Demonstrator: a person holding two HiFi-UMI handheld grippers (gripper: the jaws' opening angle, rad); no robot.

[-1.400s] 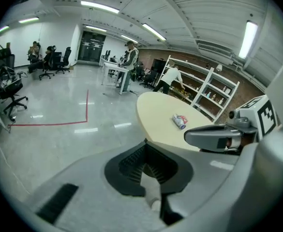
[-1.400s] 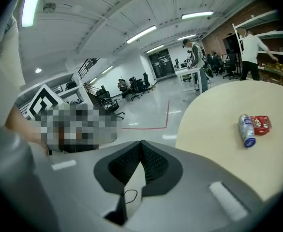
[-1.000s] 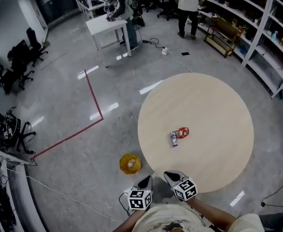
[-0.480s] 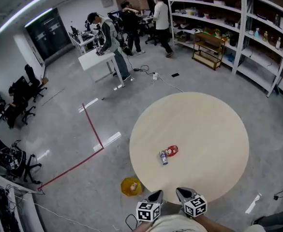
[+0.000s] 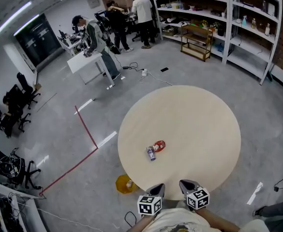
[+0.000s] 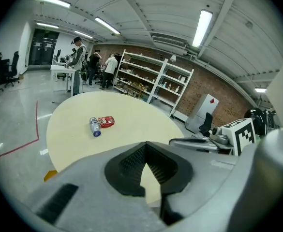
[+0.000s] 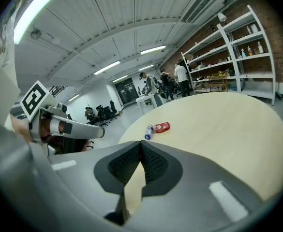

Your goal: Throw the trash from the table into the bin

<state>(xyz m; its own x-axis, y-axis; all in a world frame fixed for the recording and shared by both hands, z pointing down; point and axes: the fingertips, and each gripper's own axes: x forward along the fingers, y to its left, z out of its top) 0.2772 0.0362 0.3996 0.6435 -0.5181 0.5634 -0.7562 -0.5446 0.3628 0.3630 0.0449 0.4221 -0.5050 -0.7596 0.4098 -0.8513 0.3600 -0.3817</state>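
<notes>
A small silver can [image 5: 151,152] lies on its side on the round beige table [image 5: 199,124], touching a red wrapper [image 5: 159,145]. Both also show in the left gripper view, the can [image 6: 94,126] beside the wrapper [image 6: 106,122], and in the right gripper view as can [image 7: 148,131] and wrapper [image 7: 162,126]. A yellow bin [image 5: 124,183] stands on the floor by the table's near left edge. My left gripper [image 5: 157,190] and right gripper [image 5: 186,184] hover at the table's near edge, both shut and empty, well short of the trash.
People stand round a white desk [image 5: 85,62] far across the room. Shelving [image 5: 238,28] lines the right wall. A red tape line [image 5: 85,129] runs over the floor on the left, with office chairs [image 5: 10,105] beyond it.
The view has swung and pulled back: the table and trash sit further left and the far shelves have come into sight. Both grippers stay shut, side by side at the near edge.
</notes>
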